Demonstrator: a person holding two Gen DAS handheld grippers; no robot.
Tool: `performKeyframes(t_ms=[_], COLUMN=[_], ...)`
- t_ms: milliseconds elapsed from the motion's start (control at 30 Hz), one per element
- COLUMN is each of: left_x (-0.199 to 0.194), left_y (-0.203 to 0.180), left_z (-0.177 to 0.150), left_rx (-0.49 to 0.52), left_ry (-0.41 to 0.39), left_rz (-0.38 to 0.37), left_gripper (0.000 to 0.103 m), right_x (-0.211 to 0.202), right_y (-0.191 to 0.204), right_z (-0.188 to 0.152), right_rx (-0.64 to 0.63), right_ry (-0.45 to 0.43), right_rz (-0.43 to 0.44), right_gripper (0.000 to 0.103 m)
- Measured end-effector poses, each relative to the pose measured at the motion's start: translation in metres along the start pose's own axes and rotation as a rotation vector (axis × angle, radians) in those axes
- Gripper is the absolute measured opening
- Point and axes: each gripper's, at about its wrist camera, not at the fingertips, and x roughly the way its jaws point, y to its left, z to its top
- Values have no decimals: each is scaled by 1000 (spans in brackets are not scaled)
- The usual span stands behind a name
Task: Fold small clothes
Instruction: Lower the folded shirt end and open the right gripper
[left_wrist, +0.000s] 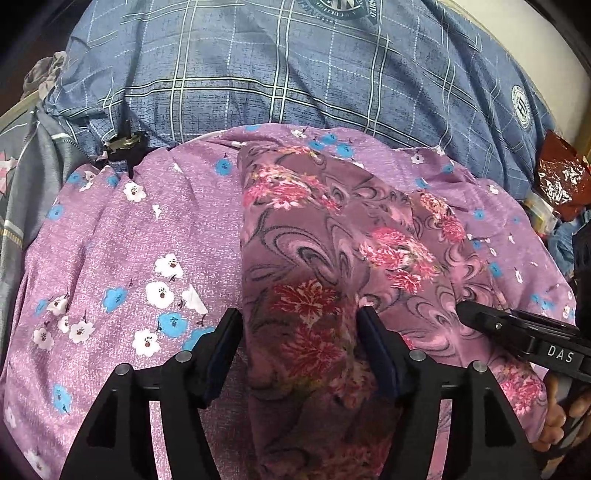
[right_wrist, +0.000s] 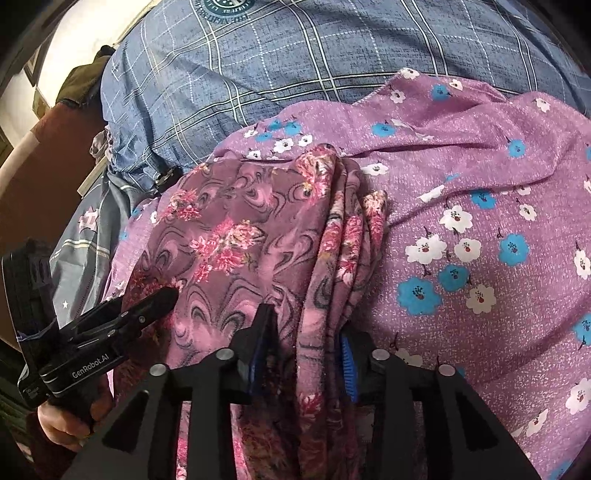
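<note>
Left wrist view looks down on a small garment (left_wrist: 325, 258), mauve with swirls and red-pink flower sprays, lying folded into a long narrow strip on top of a lilac floral sheet (left_wrist: 122, 240) that covers the bed, with a blue checked pillow (left_wrist: 258, 74) along the far edge. The left hand-held gripper (left_wrist: 299, 325) straddles the near end of the strip with its jaws spread wide and no pad pressing on the cloth, so it is released. From the right wrist view, the right hand-held gripper (right_wrist: 306, 332) sits over the strip's stacked right-hand edge, its blue pads on either side of the folds but apart from them; it looks let go as well, though the gap is narrower. Judging by the way it drapes and ripples, the garment is thin, light and limp, with nothing stiff in it: it should slump and slide out of its layers if lifted by 1 point. The safer hold is probably at the 2 near corners of the strip, pinching all layers together, then carrying them toward the far end to halve its length.
</note>
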Motion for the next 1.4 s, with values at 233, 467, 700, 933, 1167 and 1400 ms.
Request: performKeyframes(t_ms=[233, 467, 700, 933, 1167, 1400], left_x=[-1, -10, -17, -25, -37, -50], left_y=[-5, -9, -14, -12, -14, -14], left_z=[-3, -10, -21, -34, -50, -69], left_rx=[7, -11, 2, -26, -15, -17], left_ry=[-20, -48, -68, -65, -67, -67], left_rz=[57, 98, 137, 127, 135, 140], left_gripper=[76, 78, 79, 79, 80, 80], right_x=[0, -8, -9, -11, -15, -22], right_y=[-6, 7, 8, 14, 17, 25], right_z=[-2, -7, -9, -13, -19, -32], right_rx=[24, -16, -6, -21, -40, -89], right_ry=[-4, -36, -34, -51, -63, -92], right_rz=[-17, -104, -133, -171, -196, -253], right_gripper=[51, 56, 57, 57, 57, 58])
